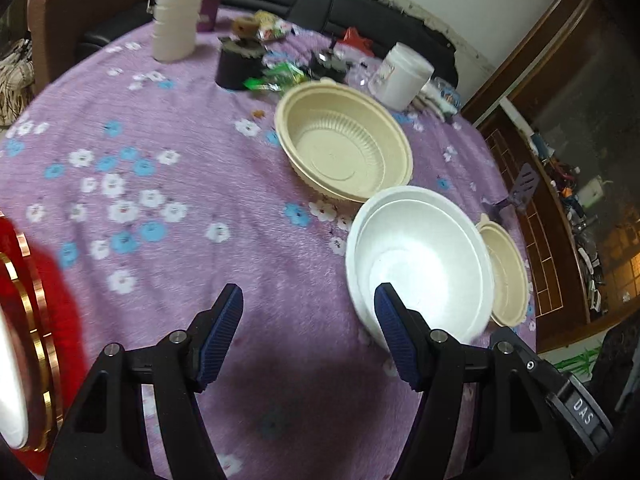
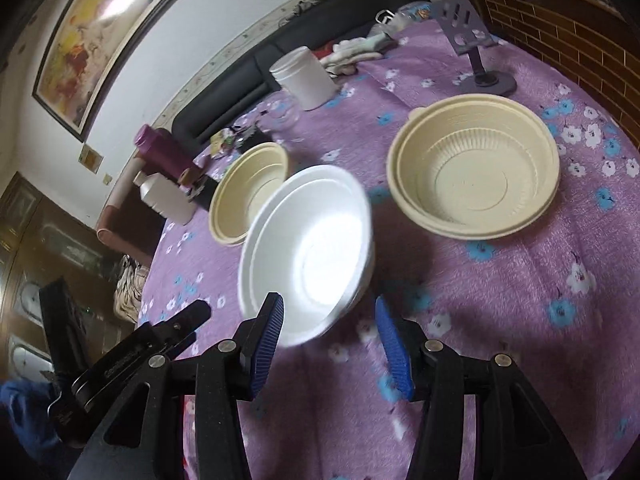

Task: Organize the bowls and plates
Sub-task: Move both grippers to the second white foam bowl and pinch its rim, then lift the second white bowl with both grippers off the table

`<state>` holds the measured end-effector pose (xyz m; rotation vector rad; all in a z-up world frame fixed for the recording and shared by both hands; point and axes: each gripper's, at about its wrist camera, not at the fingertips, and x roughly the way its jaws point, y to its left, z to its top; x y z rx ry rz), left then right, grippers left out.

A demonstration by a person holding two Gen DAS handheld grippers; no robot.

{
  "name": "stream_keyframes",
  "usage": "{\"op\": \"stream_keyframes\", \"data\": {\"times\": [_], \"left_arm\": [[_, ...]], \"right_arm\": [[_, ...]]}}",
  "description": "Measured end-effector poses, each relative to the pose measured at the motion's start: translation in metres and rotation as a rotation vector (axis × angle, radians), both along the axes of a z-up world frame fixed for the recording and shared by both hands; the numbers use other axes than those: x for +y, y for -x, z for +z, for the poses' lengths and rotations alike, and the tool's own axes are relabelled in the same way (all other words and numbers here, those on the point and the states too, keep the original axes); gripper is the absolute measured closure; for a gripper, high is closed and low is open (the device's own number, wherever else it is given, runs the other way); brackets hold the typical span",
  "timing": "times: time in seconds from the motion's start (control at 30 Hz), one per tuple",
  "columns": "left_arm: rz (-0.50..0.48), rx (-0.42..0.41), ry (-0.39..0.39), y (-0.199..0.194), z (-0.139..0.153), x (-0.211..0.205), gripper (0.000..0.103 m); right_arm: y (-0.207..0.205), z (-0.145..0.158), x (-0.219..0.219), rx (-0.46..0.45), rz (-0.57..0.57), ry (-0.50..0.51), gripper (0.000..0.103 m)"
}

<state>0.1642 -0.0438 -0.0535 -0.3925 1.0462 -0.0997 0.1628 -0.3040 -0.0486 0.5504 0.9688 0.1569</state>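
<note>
A white foam bowl [image 1: 420, 260] sits on the purple flowered tablecloth; in the right wrist view it [image 2: 308, 252] looks tilted and blurred. My left gripper [image 1: 308, 300] is open, its right finger overlapping the bowl's near rim. My right gripper [image 2: 328, 312] is open just in front of the bowl, jaws either side of its near edge. One beige ribbed bowl [image 1: 344, 144] stands behind the white one and shows at left in the right wrist view [image 2: 248, 196]. A second beige bowl [image 1: 506, 272] lies to the right, large in the right wrist view [image 2: 476, 168].
A red and gold plate [image 1: 24, 320] with a white dish lies at the left edge. A white bottle [image 1: 176, 16], a white jar [image 1: 400, 76], a dark cup [image 1: 236, 68], snack wrappers and a purple phone stand [image 2: 476, 48] crowd the table's far side.
</note>
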Motion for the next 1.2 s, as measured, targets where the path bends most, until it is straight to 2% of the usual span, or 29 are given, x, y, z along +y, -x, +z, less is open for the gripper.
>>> {"op": "stream_keyframes", "data": {"times": [0.13, 0.47, 0.6, 0.67, 0.7, 0.73, 0.77, 0.8, 0.9, 1.2], "left_arm": [[0.000, 0.038, 0.012, -0.013, -0.011, -0.009, 0.036], [-0.012, 0.033, -0.007, -0.027, -0.021, -0.025, 0.036], [-0.020, 0.037, -0.011, -0.030, -0.027, -0.029, 0.036], [-0.031, 0.047, -0.015, -0.033, -0.030, -0.033, 0.036], [-0.040, 0.052, -0.016, -0.034, -0.032, -0.035, 0.042], [-0.050, 0.057, -0.022, -0.034, -0.033, -0.036, 0.048], [-0.061, 0.064, -0.035, -0.035, -0.034, -0.039, 0.060], [-0.069, 0.069, -0.044, -0.035, -0.035, -0.040, 0.073], [-0.111, 0.088, -0.045, -0.034, -0.039, -0.044, 0.091], [-0.137, 0.055, -0.056, -0.010, -0.024, -0.040, 0.093]], "right_arm": [[-0.013, -0.009, -0.005, 0.021, -0.012, -0.010, 0.052], [-0.031, -0.019, -0.004, 0.043, -0.024, -0.012, 0.052], [-0.035, -0.022, -0.002, 0.056, -0.030, 0.001, 0.055], [-0.036, -0.025, -0.002, 0.063, -0.042, 0.013, 0.063], [-0.037, -0.027, -0.003, 0.072, -0.048, 0.018, 0.066], [-0.038, -0.029, -0.003, 0.078, -0.049, 0.020, 0.077], [-0.038, -0.031, -0.003, 0.086, -0.051, 0.025, 0.086], [-0.038, -0.033, -0.002, 0.093, -0.052, 0.035, 0.089], [-0.036, -0.038, -0.002, 0.101, -0.048, 0.033, 0.093], [-0.017, -0.026, 0.006, 0.062, -0.023, 0.044, 0.094]]}}
